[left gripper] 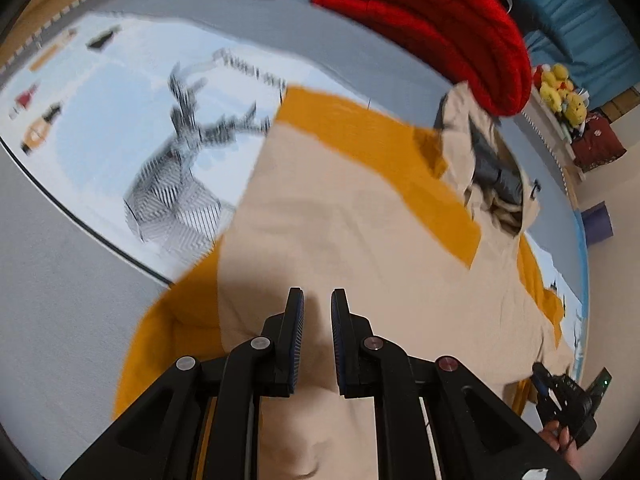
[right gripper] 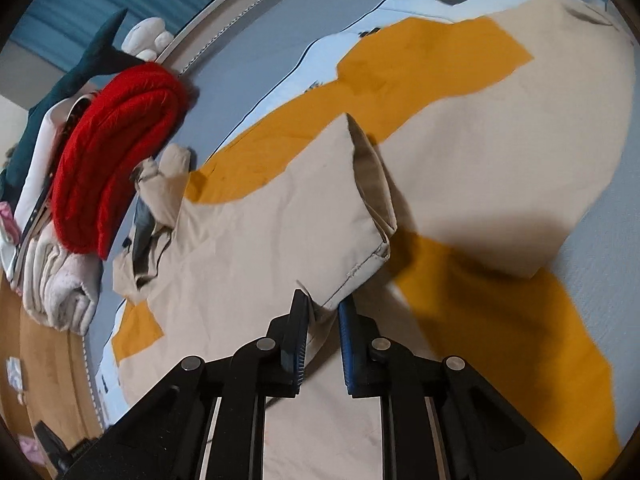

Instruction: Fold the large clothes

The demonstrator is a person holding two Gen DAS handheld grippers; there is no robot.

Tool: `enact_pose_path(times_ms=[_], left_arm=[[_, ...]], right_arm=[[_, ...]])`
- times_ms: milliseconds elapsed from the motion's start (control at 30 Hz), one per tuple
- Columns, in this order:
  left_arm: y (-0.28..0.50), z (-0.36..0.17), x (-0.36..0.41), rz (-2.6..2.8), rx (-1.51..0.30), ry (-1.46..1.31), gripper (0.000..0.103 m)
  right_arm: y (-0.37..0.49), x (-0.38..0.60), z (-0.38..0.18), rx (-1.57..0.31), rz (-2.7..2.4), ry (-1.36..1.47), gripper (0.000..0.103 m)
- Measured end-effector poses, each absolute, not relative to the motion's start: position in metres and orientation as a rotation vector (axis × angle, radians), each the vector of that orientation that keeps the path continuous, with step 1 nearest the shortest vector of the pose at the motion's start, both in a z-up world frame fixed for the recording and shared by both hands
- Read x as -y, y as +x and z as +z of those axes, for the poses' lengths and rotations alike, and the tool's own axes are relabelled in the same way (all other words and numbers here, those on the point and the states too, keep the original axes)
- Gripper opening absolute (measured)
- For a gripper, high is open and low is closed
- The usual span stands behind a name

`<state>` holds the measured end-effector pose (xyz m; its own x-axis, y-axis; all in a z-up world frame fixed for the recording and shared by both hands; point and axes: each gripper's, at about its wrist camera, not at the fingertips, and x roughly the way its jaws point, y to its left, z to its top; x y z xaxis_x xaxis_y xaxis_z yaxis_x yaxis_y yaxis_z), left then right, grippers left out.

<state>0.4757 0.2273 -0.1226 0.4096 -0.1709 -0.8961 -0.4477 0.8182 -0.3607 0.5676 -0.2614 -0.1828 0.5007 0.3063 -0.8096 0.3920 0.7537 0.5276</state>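
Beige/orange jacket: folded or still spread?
Partly folded: jacket mostly lies spread on the bed; one sleeve is folded over it.

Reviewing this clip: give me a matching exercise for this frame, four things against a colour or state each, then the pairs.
Things:
1. jacket
2. knitted garment
3. plush toys
4. right gripper

Colour or state:
A. yellow, at the far edge of the bed
B. beige with orange panels, spread on the bed
C. closed on a beige sleeve cuff
D. red, folded on a stack of clothes

Pairs: 1-B, 2-D, 3-A, 4-C
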Motion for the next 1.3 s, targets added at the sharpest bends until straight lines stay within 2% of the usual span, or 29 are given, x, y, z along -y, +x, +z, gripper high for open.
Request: enact_pose_path(times_ms=[133, 233, 367, 467, 567, 667, 733, 1133, 1300], left_arm=[[0.477, -0.149, -0.222, 0.181, -1.246, -0.608, 0.011], [0.476, -0.159, -0.221, 0.195, -1.279, -0.615, 0.011], [0.476, -0.153, -0.215, 0.191, -1.275, -0.596, 0.011], [0.477, -0.146, -0.208, 0.173, -1.261, -0.573, 0.012], [0.478, -0.143, -0.202, 0.160, -1.255, -0.586, 0.012], [0.478, -0.136, -0.191, 0.135, -1.243, -0.557, 0.012], [0.479, -0.128, -0.183, 0.128, -1.219, -0.505, 0.012], [0.463, -0.088, -0.123, 0.044, -1.088, -0.283, 0.014], [0.448, -0.080, -0.095, 0.026, -1.069, -0.199, 0.014]], right_arm=[[0.574, 0.269, -0.193, -1.145, -0.063, 0.784, 0.020], [0.576, 0.267, -0.190, -1.170, -0.092, 0.720, 0.030], [0.566, 0.271, -0.169, -1.129, -0.243, 0.577, 0.033], [0.562, 0.280, -0.160, -1.077, -0.261, 0.584, 0.036], [0.577, 0.273, -0.167, -1.095, -0.084, 0.609, 0.045], [0.594, 0.264, -0.204, -1.270, 0.041, 0.647, 0.045], [0.594, 0.269, -0.217, -1.310, 0.016, 0.667, 0.045], [0.572, 0.261, -0.137, -1.109, 0.028, 0.383, 0.045], [0.550, 0.285, -0.127, -1.111, 0.020, 0.416, 0.045]])
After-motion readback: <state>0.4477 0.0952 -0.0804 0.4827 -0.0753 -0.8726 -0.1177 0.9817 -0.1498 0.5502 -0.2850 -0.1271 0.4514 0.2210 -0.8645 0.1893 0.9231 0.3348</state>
